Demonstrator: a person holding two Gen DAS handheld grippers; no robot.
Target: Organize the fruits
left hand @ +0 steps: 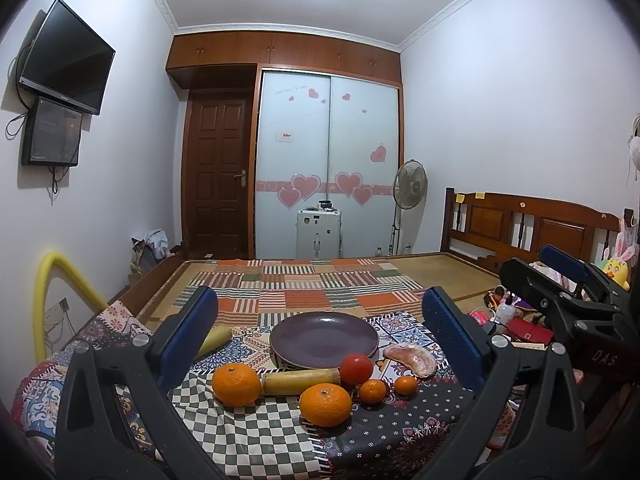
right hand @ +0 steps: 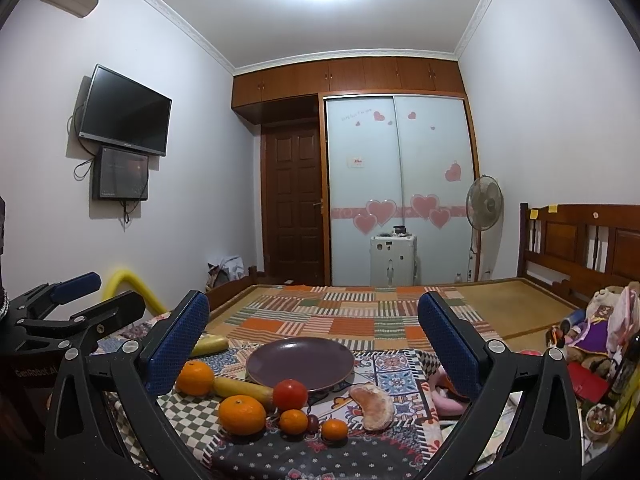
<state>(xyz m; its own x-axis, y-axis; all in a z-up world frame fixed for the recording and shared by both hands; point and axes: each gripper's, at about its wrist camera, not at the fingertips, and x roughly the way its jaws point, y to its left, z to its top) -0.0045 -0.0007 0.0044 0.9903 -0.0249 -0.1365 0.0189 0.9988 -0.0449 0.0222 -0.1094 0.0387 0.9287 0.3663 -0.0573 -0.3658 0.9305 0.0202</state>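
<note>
An empty purple plate (left hand: 324, 338) (right hand: 300, 362) sits on a patterned cloth. In front of it lie two large oranges (left hand: 236, 384) (left hand: 325, 405), a red tomato (left hand: 357, 368) (right hand: 290, 395), two small mandarins (left hand: 373, 391) (left hand: 405, 385), a yellow banana piece (left hand: 300, 382) (right hand: 242, 389) and a peeled pomelo segment (left hand: 410, 359) (right hand: 372, 406). Another yellow piece (left hand: 214, 340) lies left of the plate. My left gripper (left hand: 320, 340) is open and empty, hovering before the fruit. My right gripper (right hand: 312, 344) is open and empty too.
The right gripper's body (left hand: 568, 304) shows at the right of the left wrist view; the left gripper's body (right hand: 60, 320) shows at the left of the right wrist view. Toys and clutter (right hand: 596, 332) lie to the right. A yellow tube (left hand: 60, 280) stands left. The bed (left hand: 320, 280) stretches behind.
</note>
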